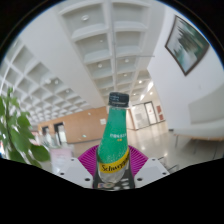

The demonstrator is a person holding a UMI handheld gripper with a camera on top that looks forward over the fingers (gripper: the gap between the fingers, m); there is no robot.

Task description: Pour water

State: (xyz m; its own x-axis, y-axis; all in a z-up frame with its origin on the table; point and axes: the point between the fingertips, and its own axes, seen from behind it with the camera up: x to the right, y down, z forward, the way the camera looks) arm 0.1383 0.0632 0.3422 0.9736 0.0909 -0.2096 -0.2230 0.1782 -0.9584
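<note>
A green bottle (115,140) stands upright in the lower centre of the frame, clamped between the two fingers of the hand-held gripper (113,163). A pink pad (86,158) presses against the bottle's left side and its twin against the right, with no gap visible on either flank. The bottle carries a dark cap (119,98) at its narrow neck, a pale label with small print across its midsection, and a yellow band (113,168) with dark lettering near its base, where the fingers close on it.

The camera looks steeply upward, so the bottle rises against a white coffered ceiling (100,40) that fills the upper half of the frame, its square recesses running away toward the centre. Rows of small lights dot the far ceiling above a corridor with tan, wood-toned walls (72,125) in the middle distance, left of the bottle. A framed picture (186,45) hangs on the white wall at the upper right of the frame. The broad green leaves of a plant (18,128) crowd in at the left edge, near the left finger but not touching the bottle.

Whether the bottle holds any liquid cannot be told through its tinted body, and no surface shows beneath it.
</note>
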